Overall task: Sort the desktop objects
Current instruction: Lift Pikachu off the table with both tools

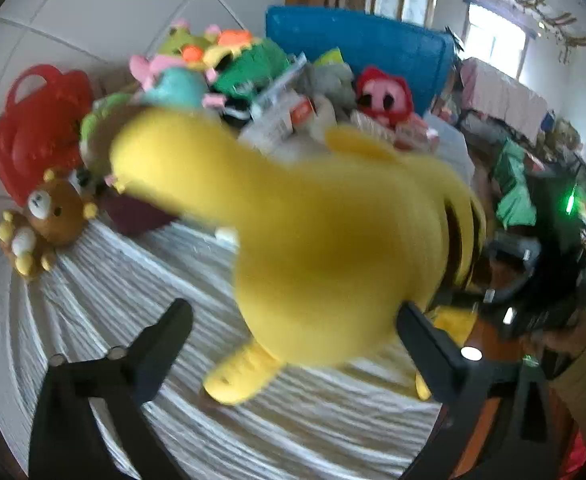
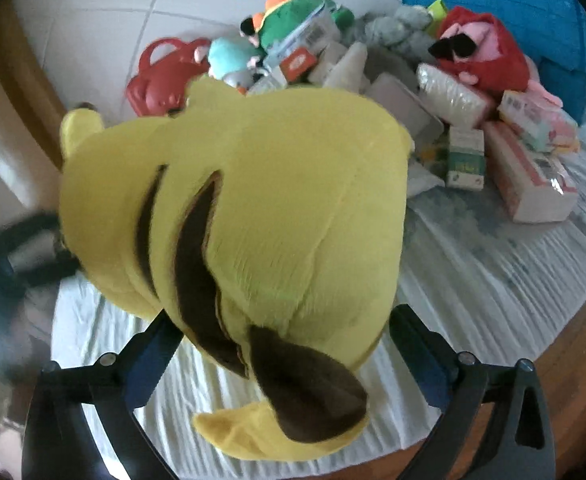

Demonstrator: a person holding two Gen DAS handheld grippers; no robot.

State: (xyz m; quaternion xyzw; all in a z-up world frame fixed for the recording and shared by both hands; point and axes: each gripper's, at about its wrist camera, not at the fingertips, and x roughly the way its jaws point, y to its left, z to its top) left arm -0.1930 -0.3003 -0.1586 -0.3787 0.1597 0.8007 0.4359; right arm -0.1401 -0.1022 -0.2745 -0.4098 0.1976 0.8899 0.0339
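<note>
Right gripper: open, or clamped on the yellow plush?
Open. The right gripper has both fingers spread wide beside the yellow plush, which sits between them, pads not visibly pressing.

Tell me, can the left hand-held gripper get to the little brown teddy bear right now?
Probably not straight away. The big yellow plush toy sits right between the open fingers of the left hand-held gripper, filling the way ahead. The brown teddy bear lies off to the left on the white cloth, so swinging around the plush might work.
</note>
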